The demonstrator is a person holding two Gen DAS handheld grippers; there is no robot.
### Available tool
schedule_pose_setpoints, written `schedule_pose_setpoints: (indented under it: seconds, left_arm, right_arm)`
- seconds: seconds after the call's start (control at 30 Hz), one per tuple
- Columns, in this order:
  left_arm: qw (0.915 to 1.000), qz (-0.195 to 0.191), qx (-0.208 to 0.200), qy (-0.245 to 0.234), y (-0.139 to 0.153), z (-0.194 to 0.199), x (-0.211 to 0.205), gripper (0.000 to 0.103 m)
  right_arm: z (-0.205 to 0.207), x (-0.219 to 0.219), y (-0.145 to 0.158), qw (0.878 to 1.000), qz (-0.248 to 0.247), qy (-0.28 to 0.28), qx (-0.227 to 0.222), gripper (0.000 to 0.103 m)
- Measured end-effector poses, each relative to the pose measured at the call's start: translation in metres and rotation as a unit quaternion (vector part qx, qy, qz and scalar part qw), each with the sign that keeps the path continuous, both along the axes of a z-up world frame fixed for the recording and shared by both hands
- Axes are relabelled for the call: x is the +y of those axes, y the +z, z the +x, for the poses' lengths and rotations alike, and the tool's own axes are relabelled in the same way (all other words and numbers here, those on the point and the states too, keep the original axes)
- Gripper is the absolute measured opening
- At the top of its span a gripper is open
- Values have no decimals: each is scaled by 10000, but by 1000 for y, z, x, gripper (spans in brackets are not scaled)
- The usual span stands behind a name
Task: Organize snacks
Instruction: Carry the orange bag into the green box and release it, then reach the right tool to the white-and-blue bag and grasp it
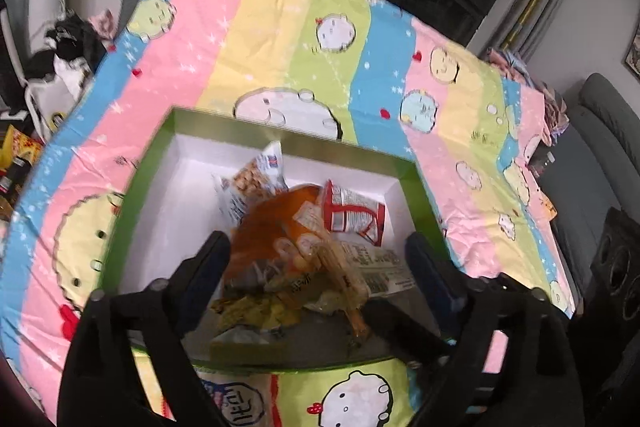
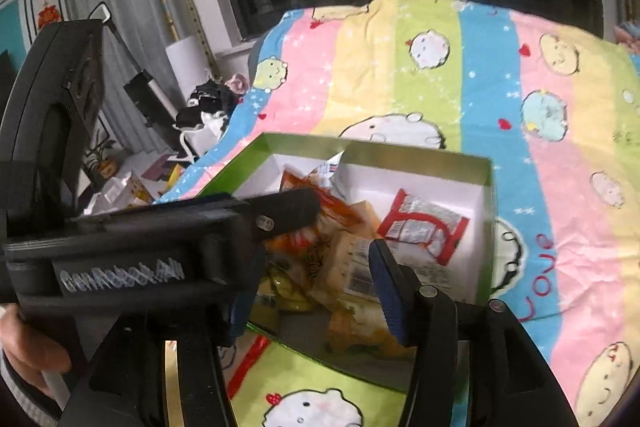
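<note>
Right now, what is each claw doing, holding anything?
Left claw: open above the snack packets in the green box, gripping nothing.
Right claw: open over the same box, gripping nothing.

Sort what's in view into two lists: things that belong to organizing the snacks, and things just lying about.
Part of the job:
- green box
- red and white packet
- orange snack bag
- blue and white peanut packet
- yellow-green wrapper

Just lying about:
- striped cartoon blanket
- black and white clothes
- grey sofa
</note>
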State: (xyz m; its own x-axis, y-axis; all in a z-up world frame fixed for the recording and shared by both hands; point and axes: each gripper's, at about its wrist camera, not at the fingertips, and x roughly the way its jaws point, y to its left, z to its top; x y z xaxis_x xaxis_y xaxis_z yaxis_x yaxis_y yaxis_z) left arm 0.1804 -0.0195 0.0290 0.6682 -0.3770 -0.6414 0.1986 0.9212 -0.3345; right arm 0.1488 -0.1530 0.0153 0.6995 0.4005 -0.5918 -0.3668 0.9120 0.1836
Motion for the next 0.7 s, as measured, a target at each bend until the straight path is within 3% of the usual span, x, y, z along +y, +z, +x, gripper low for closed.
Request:
schedule_pose_setpoints:
  seconds: [0.27, 0.33, 0.47, 0.7]
  left_arm:
    - [9992, 134, -356, 100, 24, -33, 16, 93]
    - [9995, 24, -319, 58, 25, -42, 24, 99]
    - [9996, -265, -49, 25, 19, -55, 46, 102]
    - [9948, -481, 799, 403, -23, -64, 87, 102]
  right_arm:
    - [-29, -20, 13, 9982, 592, 36, 20, 57]
    - [-36, -21, 11, 9966, 800, 127, 153, 57]
    - [-46, -20, -1, 9941, 967, 236, 440, 57]
    - [-57, -10, -32, 9904, 916, 362, 966, 57]
